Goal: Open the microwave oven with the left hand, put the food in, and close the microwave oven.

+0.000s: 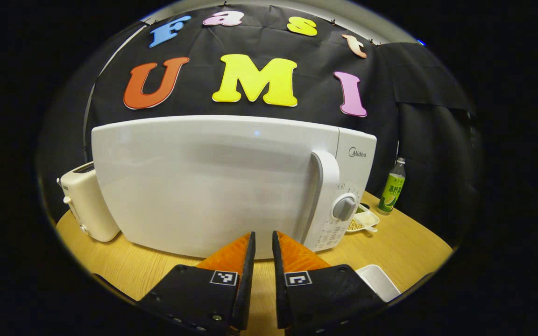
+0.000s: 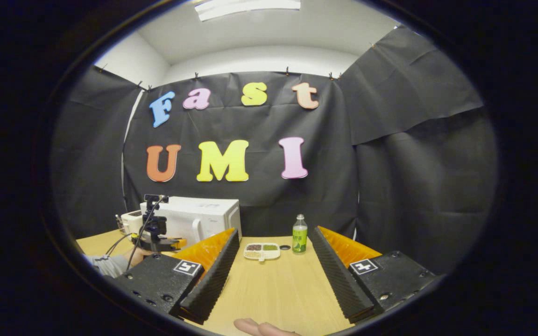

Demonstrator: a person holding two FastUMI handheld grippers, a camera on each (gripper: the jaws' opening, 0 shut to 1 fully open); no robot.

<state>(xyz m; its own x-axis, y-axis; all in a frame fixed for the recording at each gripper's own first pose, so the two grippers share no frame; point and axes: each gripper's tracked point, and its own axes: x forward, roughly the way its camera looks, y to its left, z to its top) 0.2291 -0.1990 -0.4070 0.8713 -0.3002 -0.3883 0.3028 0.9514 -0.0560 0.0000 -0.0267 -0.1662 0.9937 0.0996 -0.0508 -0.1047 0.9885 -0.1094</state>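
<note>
A white microwave (image 1: 213, 182) stands shut on the wooden table, its upright handle (image 1: 325, 196) and grey knob (image 1: 343, 207) on its right side. My left gripper (image 1: 263, 238) hovers close in front of the door's lower edge, left of the handle, fingers nearly together with nothing between them. A white divided dish of beans and grains (image 2: 262, 251) lies on the table right of the microwave (image 2: 194, 217). My right gripper (image 2: 274, 231) is wide open and empty, well back from the dish. In the right gripper view the left gripper (image 2: 154, 233) sits before the microwave.
A cream toaster (image 1: 87, 200) stands left of the microwave. A green bottle (image 2: 300, 240) stands right of the dish, with a small dark cap (image 2: 285, 247) beside it. A white tray corner (image 1: 378, 280) lies near my left gripper. A person's fingertip (image 2: 259, 328) rests at the table's near edge.
</note>
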